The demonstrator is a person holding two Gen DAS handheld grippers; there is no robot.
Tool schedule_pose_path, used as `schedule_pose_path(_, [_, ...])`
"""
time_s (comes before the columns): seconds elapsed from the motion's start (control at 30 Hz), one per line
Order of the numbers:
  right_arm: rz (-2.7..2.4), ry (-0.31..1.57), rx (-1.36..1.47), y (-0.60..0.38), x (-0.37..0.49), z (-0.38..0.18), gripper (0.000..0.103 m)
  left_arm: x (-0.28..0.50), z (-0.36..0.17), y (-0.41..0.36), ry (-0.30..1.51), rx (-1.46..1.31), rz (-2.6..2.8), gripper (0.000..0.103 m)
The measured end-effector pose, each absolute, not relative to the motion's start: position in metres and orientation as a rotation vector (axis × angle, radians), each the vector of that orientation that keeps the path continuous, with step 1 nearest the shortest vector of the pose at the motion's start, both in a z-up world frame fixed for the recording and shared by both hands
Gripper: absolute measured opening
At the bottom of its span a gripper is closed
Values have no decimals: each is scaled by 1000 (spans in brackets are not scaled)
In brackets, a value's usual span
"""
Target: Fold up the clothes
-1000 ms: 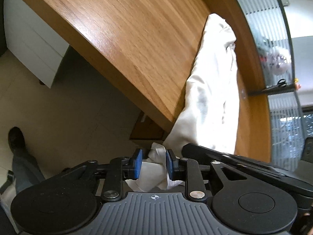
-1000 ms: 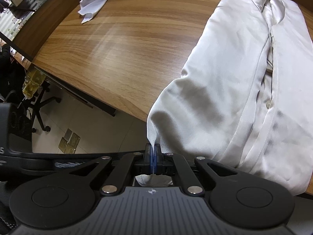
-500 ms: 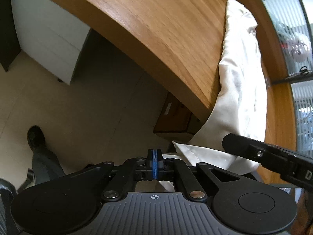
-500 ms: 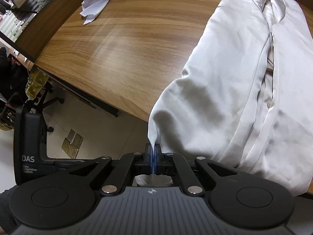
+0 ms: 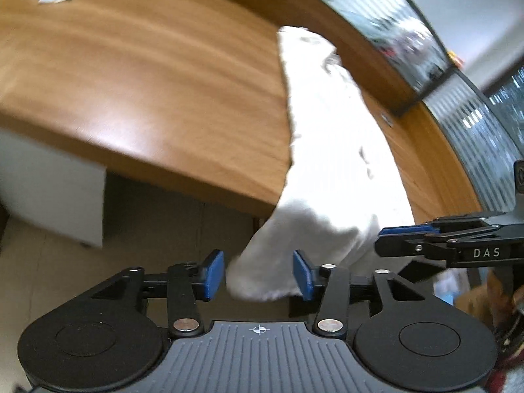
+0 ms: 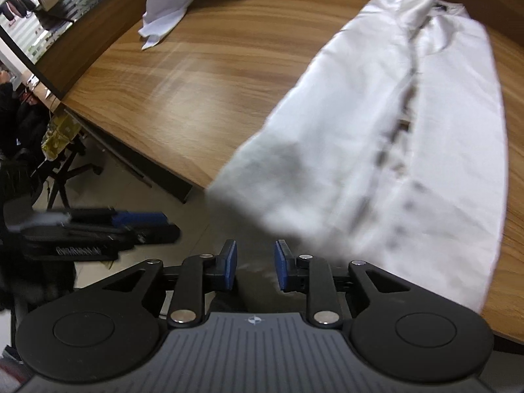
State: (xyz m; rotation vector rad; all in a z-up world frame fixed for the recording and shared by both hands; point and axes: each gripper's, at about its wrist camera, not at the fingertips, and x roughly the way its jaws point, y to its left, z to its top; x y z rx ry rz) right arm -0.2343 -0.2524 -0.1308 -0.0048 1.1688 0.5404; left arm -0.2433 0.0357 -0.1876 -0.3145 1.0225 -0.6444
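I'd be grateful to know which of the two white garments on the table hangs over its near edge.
The long shirt by the grippers: its hem droops past the table edge. The other garment lies bunched at the far side.

I see a long white satin shirt (image 6: 409, 137) lying lengthwise on the brown wooden table (image 6: 229, 75), its near end hanging over the table's front edge. Far back to the left, a second crumpled white garment (image 6: 170, 6) lies on the same table, well apart.
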Motion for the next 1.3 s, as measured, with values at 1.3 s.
schedule_pose_path(1.3, [366, 1009, 215, -299, -275, -202, 44, -240, -139, -25, 1031, -14, -720, 52])
